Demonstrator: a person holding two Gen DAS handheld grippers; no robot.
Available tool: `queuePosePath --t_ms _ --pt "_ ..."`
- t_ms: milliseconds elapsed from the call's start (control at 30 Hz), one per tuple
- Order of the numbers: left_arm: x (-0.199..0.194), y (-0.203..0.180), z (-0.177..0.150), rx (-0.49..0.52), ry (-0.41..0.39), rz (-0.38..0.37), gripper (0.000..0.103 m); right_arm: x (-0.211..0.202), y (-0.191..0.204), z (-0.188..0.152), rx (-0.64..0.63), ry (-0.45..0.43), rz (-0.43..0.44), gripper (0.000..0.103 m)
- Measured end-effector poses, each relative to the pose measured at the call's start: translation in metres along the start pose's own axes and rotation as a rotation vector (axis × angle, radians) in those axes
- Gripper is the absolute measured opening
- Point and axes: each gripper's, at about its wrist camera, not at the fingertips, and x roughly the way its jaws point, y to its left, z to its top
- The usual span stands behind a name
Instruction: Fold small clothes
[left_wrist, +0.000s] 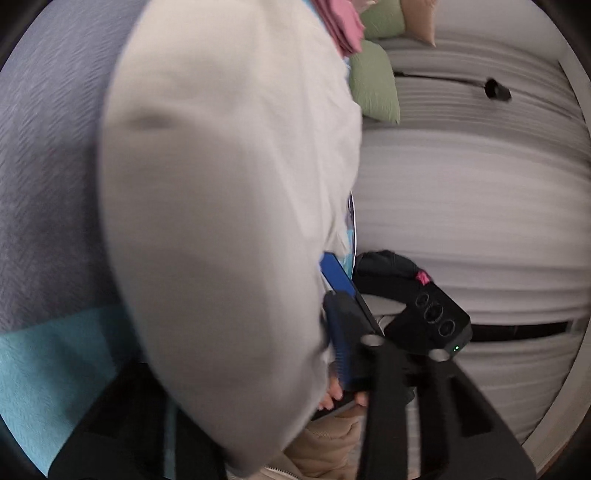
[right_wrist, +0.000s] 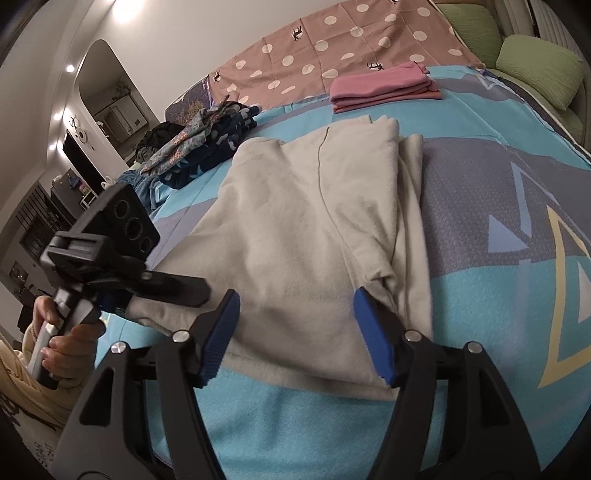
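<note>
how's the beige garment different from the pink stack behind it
The beige garment is large, loosely folded and rumpled, with the left claw pinching its near corner; the pink stack is small, tightly folded in neat layers and untouched. The beige lies near the cameras, the pink farther back. Both rest on the blue bedspread.

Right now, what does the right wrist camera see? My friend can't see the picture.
A beige garment lies on a blue patterned bedspread, with the open right gripper over its near edge. The left gripper pinches its left corner; folded pink clothes sit behind.
</note>
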Motion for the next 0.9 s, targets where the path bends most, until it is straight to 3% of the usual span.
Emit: queuePosePath --t_ms 100,200,267,333,433,467,533,667,833,900 --pt "-0.008 0.000 -0.004 0.017 -0.027 -0.008 0.013 -0.018 -0.011 0.014 0.094 0.018 0.067 0.087" --pt "-0.018 -0.009 -0.005 0.028 -0.046 -0.076 0.011 -0.047 -0.035 0.030 0.190 -0.009 0.053 0.095" --pt "-0.026 -0.015 -0.004 0.019 -0.056 -0.144 0.010 -0.056 -0.061 0.035 0.329 0.033 0.074 0.096" --pt "-0.033 -0.022 -0.002 0.024 -0.060 -0.184 0.010 -0.055 -0.088 0.034 0.468 0.113 0.140 0.096" --pt "-0.041 -0.031 0.002 0.029 -0.063 -0.226 0.010 -0.040 -0.125 0.024 0.730 0.205 0.342 0.096" --pt "-0.042 -0.032 0.002 0.030 -0.063 -0.234 0.010 -0.034 -0.128 0.024 0.766 0.239 0.360 0.096" --pt "-0.046 -0.038 0.002 0.043 -0.064 -0.240 0.010 -0.013 -0.128 0.028 0.803 0.349 0.361 0.096" --pt "-0.047 -0.043 -0.001 0.068 -0.066 -0.228 0.010 0.040 -0.115 0.056 0.808 0.488 0.468 0.096" --pt "-0.042 -0.048 0.001 0.072 -0.060 -0.212 0.010 0.099 -0.116 0.103 0.838 0.543 0.522 0.098" --pt "-0.040 -0.050 0.003 0.074 -0.055 -0.205 0.010 0.117 -0.112 0.120 0.821 0.558 0.500 0.098"
